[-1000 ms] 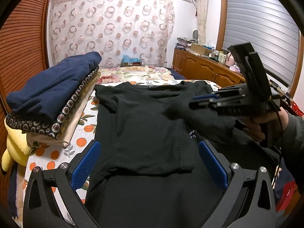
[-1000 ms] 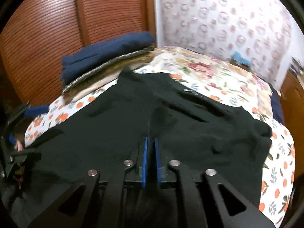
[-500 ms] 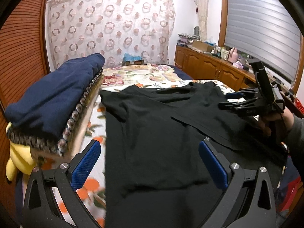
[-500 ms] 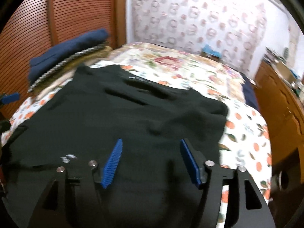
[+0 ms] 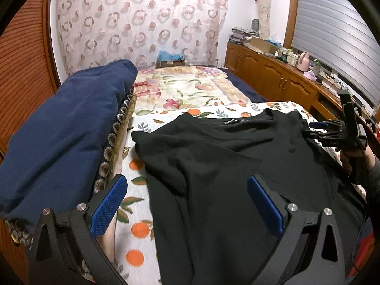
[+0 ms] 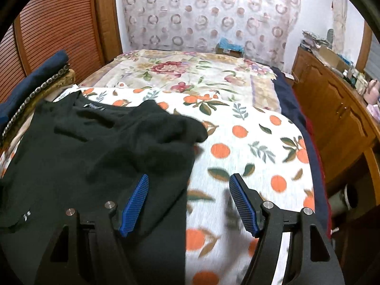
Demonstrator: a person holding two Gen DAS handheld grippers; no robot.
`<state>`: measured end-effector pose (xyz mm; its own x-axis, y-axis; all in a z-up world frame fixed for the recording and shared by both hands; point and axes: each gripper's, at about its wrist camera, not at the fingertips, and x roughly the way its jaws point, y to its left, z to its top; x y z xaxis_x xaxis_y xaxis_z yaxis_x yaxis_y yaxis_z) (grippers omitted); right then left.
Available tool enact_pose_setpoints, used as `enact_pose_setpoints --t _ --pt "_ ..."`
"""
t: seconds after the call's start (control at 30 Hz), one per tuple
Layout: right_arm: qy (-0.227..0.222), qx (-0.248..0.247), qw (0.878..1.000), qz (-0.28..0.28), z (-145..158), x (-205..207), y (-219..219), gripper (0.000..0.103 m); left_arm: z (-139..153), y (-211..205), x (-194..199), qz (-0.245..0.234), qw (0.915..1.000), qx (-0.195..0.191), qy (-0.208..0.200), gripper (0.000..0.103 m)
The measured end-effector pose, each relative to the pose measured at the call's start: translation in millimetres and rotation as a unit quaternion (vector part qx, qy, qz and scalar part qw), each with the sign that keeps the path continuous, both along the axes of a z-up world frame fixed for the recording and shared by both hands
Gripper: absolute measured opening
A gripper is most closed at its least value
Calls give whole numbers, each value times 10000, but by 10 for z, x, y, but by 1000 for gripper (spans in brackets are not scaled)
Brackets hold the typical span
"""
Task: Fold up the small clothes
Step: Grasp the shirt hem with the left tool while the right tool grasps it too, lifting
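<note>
1. Black shirt [image 5: 225,166] lies spread on the orange-print sheet [image 6: 249,142].
2. Left gripper [image 5: 187,204] and right gripper [image 6: 190,201] hover above it, jaws apart, empty.
3. Folded pile [image 5: 66,128] beside the shirt's left edge; cabinets [image 6: 337,109] right.

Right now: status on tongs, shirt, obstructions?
Left tongs open, empty. Right tongs open, empty, over shirt edge. Black shirt lying on bed, rumpled. Folded stack close beside its left side.

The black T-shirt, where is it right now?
The black T-shirt lies spread on the orange-print bedsheet, filling the middle of the left wrist view, just right of the folded navy blanket stack.
</note>
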<state>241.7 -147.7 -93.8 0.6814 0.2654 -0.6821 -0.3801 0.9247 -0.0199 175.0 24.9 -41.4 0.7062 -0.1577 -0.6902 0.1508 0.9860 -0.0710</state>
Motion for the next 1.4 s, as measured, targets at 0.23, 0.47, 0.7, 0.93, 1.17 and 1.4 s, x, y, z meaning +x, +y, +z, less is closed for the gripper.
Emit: enact_pose_setpoints --t 0.23,0.47,0.7,0.93,1.17,1.4 --pt "101 123 9996 253 -51 341 17 72 -43 -52 175 149 9996 209 114 102" --pt "81 43 9992 392 -109 440 -51 72 -65 -53 352 187 9982 483 286 79" --pt "87 9 9992 386 -93 465 -72 73 -169 -69 573 347 9937 843 646 73" --pt "64 -16 9993 370 -74 426 -18 74 -250 -62 648 444 9899 1036 862 73" --pt "63 -22 9993 373 -73 429 -22 74 -256 61 717 590 9881 1029 981 34" --pt "63 -22 9993 373 -78 431 -27 74 -254 69 717 414 9884 1050 1021 4"
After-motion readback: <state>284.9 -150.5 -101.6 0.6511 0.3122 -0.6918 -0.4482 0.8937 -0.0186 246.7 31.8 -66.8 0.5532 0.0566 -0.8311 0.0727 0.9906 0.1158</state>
